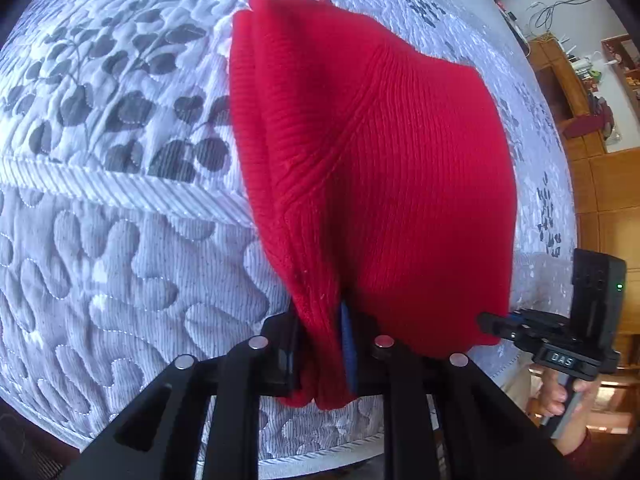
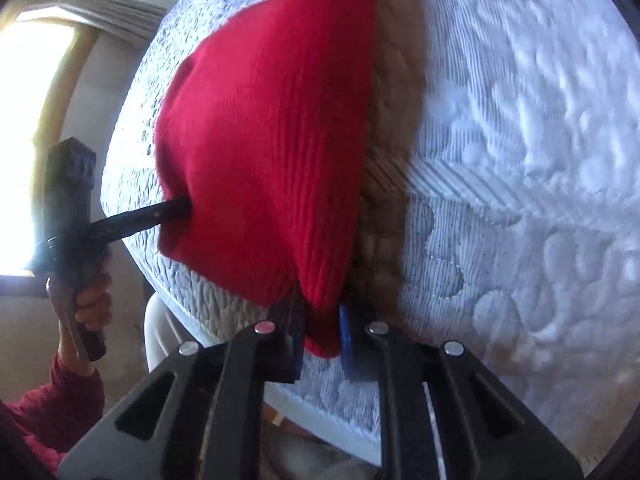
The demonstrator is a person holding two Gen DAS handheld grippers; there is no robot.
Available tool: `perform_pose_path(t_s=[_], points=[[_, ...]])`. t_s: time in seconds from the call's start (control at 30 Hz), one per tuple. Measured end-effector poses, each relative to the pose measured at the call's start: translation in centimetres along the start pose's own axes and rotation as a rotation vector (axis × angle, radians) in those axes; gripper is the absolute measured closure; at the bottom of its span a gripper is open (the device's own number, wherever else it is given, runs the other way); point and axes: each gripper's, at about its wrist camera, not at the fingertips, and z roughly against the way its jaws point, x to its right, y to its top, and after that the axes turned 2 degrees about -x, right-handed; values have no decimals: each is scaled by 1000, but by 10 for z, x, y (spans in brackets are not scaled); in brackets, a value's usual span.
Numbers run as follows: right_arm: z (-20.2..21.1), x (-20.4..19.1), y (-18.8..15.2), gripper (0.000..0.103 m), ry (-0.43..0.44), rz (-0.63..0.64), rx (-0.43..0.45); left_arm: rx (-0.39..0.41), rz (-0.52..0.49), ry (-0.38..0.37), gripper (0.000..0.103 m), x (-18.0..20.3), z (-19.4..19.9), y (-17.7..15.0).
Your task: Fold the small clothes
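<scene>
- We work over a bed whose quilted white-and-grey bedspread [image 1: 120,208] carries a leaf print on top and a stitched swirl pattern down its side; wooden shelving [image 1: 568,92] stands beyond the bed in the left wrist view, and a bright window [image 2: 36,128] shows in the right wrist view.
- We hold a red ribbed knit garment [image 1: 380,160] up above the bedspread, stretched between our two tools and hanging in folds.
- Our left hand-held gripper [image 1: 320,360] is clamped on a bunched edge of the red garment, cloth pinched between its blue-padded fingers.
- Our right hand-held gripper [image 2: 320,340] is likewise clamped on the opposite bunched corner of the garment [image 2: 264,152].
- Each camera sees the other tool at the cloth's far edge, gripped by a hand in a red sleeve [image 2: 56,396].
</scene>
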Motion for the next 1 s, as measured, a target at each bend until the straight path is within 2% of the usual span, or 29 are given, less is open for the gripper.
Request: perform_pose_path(t_s=[0.03, 0.1, 0.13, 0.17, 0.2, 0.27, 0.33, 0.4, 0.53, 0.8, 0.93, 1.0], points=[[4, -1, 2, 84, 9, 6, -1, -2, -2, -1, 79, 1, 2, 1], [16, -1, 6, 77, -13, 32, 15, 6, -15, 12, 62, 2, 11, 6], [25, -5, 9, 70, -44, 56, 34, 20, -16, 22, 58, 2, 16, 8], [35, -8, 14, 67, -68, 71, 55, 45, -16, 38, 49, 2, 23, 14], [40, -9, 17, 66, -78, 75, 67, 62, -15, 46, 45, 1, 28, 18], [55, -11, 29, 59, -94, 78, 105, 86, -7, 70, 45, 0, 32, 32], [68, -14, 46, 51, -146, 91, 151, 90, 2, 78, 44, -4, 30, 41], [70, -17, 59, 48, -179, 91, 174, 77, 9, 63, 41, -4, 25, 53], [64, -18, 83, 39, -160, 61, 185, 67, 13, 9, 41, -13, 19, 68], [31, -6, 115, 38, -113, 18, 126, 53, 26, -100, 30, -23, 2, 86], [21, 3, 123, 37, -46, -5, 106, 52, 13, -116, 30, -16, -1, 96], [20, 5, 123, 36, -30, 4, 100, 52, -10, -109, 36, -6, -3, 98]])
